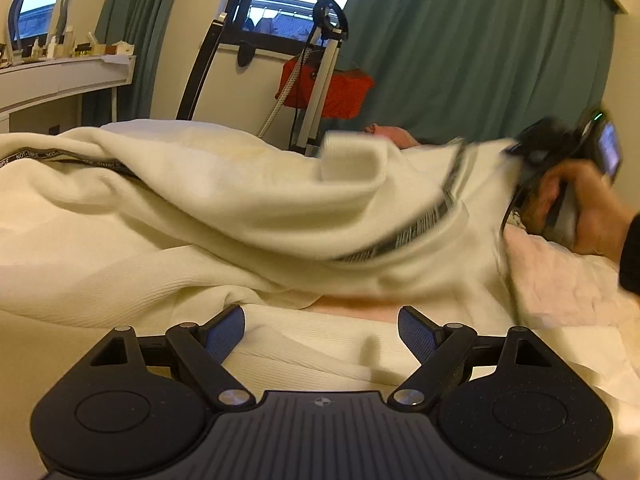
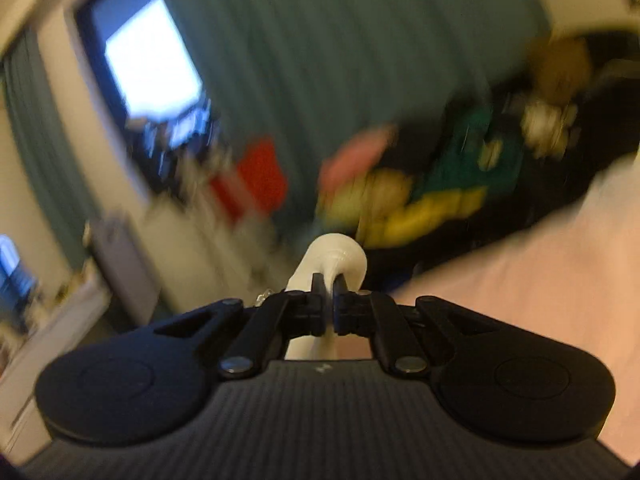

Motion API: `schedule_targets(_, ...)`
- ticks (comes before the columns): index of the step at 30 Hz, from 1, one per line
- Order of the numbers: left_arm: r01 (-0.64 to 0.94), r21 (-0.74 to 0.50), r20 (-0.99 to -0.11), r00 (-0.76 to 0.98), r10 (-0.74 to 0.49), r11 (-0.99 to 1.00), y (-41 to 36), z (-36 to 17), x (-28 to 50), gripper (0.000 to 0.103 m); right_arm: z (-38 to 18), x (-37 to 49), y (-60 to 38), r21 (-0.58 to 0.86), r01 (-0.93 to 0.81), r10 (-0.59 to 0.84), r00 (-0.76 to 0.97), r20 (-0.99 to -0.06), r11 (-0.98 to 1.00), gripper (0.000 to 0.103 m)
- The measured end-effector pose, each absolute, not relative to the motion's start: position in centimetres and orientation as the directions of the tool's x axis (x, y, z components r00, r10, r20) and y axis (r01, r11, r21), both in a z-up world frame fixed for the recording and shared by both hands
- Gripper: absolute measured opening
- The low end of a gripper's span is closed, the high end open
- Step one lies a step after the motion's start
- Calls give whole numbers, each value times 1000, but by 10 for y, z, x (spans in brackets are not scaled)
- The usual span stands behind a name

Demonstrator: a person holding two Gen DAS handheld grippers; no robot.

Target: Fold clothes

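Cream knit garment point(image 1: 208, 216) lies rumpled across the bed point(image 1: 568, 292), one side lifted toward the right gripper point(image 2: 329, 300), whose jaws are clamped tight on a small bunch of the cream cloth. From the left camera that gripper shows only as a blurred dark shape at the garment's raised edge, held in a hand point(image 1: 576, 208) with a dark sleeve. A dark woven tape point(image 1: 64, 156) runs along the garment; its white lettering seems to begin "NOT", and the rest is too small and smeared to read. Nearest the left gripper point(image 1: 322, 334) a flat part of the garment lies under its blue-padded fingers point(image 1: 226, 332), which stand wide apart with nothing pinched between them. Beyond the garment stand a red bag point(image 1: 344, 88) on a metal frame, green curtains point(image 1: 480, 48) and a window. The right camera's view is heavily motion-blurred: behind the gripped cloth only patches of yellow, green and pink can be made out, not what they are.
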State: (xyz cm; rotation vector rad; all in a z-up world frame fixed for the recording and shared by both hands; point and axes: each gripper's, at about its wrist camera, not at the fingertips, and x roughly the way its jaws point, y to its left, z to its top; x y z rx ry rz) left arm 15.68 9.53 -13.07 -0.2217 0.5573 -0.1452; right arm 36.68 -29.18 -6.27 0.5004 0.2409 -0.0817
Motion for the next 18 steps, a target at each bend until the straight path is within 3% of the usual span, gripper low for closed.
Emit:
schedule_targets(3, 82, -251, -507, 838, -203, 965, 94, -131, 155, 85, -43, 348, -341, 460, 319, -253, 946, -200, 829, 6)
schedule_targets(5, 88, -250, -505, 838, -207, 964, 93, -130, 152, 85, -53, 330, -374, 427, 450, -388, 893, -227, 785, 6)
schedule_targets(8, 99, -238, -501, 840, -209, 966, 90, -129, 149, 85, -96, 310, -415, 330, 568, -442, 811, -384, 754, 6)
schedule_targets(11, 106, -233, -500, 839, -212, 967, 88, -128, 147, 85, -140, 298, -434, 305, 628, -399, 726, -560, 716, 6)
schedule_targets(13, 108, -231, -499, 840, -213, 967, 88, -128, 146, 85, -149, 299, -437, 305, 644, -358, 689, -630, 702, 6)
schedule_targets(15, 107, -227, -499, 841, -210, 968, 88, -127, 146, 85, -129, 304, -429, 299, 611, -360, 721, -592, 732, 6)
schedule_targets(18, 106, -224, -496, 843, -207, 969, 88, -125, 146, 85, -75, 298, -418, 356, 519, -365, 833, -417, 777, 5)
